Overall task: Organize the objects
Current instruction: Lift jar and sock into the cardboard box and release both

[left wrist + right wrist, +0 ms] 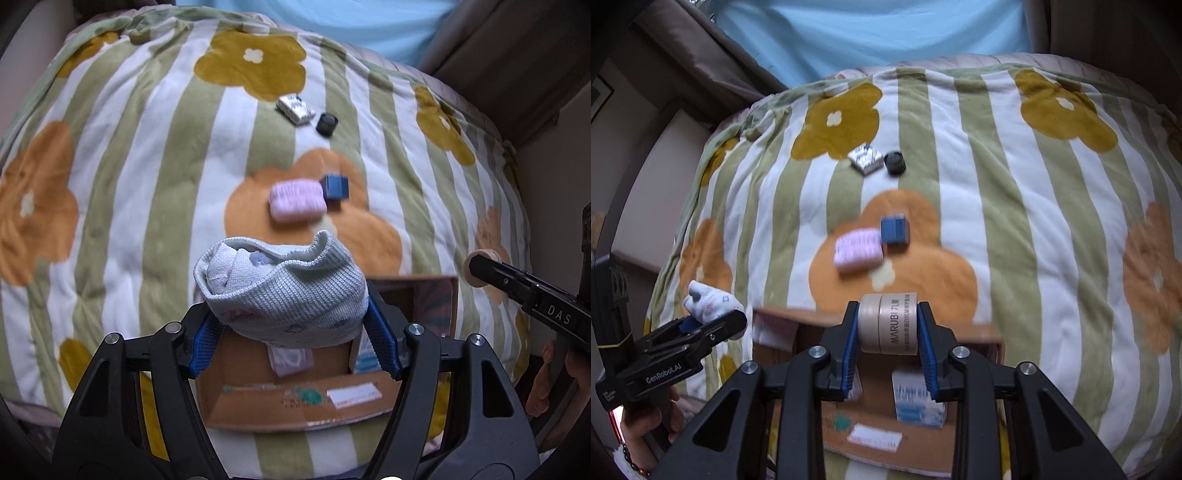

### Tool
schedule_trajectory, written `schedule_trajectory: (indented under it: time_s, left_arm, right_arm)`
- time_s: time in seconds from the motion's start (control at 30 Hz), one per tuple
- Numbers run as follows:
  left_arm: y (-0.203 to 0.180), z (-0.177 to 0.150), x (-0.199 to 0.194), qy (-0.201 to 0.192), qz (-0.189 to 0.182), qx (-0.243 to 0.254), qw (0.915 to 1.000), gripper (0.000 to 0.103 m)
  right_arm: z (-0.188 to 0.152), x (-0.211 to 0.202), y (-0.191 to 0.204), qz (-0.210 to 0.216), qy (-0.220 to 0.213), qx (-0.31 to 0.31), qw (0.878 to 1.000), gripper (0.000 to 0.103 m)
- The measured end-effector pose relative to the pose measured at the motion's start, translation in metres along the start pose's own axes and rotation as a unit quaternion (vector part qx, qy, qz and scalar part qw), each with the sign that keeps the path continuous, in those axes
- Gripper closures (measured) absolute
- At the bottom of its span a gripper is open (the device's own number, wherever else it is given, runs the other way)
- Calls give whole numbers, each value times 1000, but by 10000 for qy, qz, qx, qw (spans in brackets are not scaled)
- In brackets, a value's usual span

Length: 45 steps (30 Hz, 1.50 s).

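Note:
My left gripper [291,325] is shut on a rolled pale sock bundle [284,288] and holds it above an open cardboard box [295,402]. It shows at the left of the right wrist view [713,321] with the sock bundle [709,301]. My right gripper [888,332] is shut on a beige tape roll [888,323] over the same cardboard box [879,410]; the tape roll [480,267] shows at the right of the left wrist view. A white-and-blue carton [918,400] and a small pale packet [290,362] lie inside the box.
On the striped floral blanket [147,184] lie a pink tissue pack [297,199], a blue cube [334,186], a white patterned packet [295,108] and a small black cylinder [327,123]. A light blue sheet [868,37] lies beyond the blanket's far edge.

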<state>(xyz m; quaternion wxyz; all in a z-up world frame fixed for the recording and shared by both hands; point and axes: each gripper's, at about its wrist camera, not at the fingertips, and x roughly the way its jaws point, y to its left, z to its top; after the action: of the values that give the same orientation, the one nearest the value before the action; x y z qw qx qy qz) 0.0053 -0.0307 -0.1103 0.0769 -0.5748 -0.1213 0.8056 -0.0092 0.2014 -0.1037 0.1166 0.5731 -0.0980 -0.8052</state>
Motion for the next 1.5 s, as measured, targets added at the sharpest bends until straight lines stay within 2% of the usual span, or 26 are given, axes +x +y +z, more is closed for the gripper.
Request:
schedule_trajectory:
  time_s: [0.27, 0.57, 0.83, 1.07, 1.1, 1.13, 1.17, 1.2, 1.27, 1.37, 1.5]
  left_arm:
    - [1, -54, 34, 243, -104, 51, 9996, 36]
    - [5, -86, 67, 474, -27, 209, 9987, 36]
    - [4, -88, 77, 499, 2, 426, 9978, 36]
    - [6, -83, 82, 568, 94, 624, 9964, 36]
    - [5, -82, 82, 556, 167, 627, 9963, 36]
    - [5, -81, 84, 587, 264, 630, 9959, 29]
    - [4, -80, 84, 611, 291, 647, 9956, 11]
    - [4, -79, 83, 583, 303, 658, 9957, 0]
    - [3, -77, 79, 468, 327, 686, 9960, 0]
    - [0, -77, 81, 480, 411, 794, 9948, 0]
    - [-1, -75, 81, 479, 439, 812, 9946, 0]
  right_arm:
    - [-53, 29, -10, -115, 303, 24, 9995, 76]
    - [-89, 61, -18, -84, 501, 131, 9986, 76]
    - [-88, 68, -5, -73, 343, 62, 9994, 76]
    - [-71, 79, 1, -224, 290, 104, 9993, 76]
    - [-68, 79, 3, -280, 275, 77, 9992, 76]
    - [-67, 81, 4, -299, 269, 30, 9992, 75]
    - [-65, 82, 6, -337, 280, -1, 9990, 68]
    - [-64, 84, 7, -414, 292, -10, 9987, 44]
    - [-63, 87, 7, -566, 303, -3, 9979, 12]
    - [-64, 90, 3, -634, 384, 94, 9972, 8]
    - [-66, 95, -5, -691, 536, 159, 9960, 8]
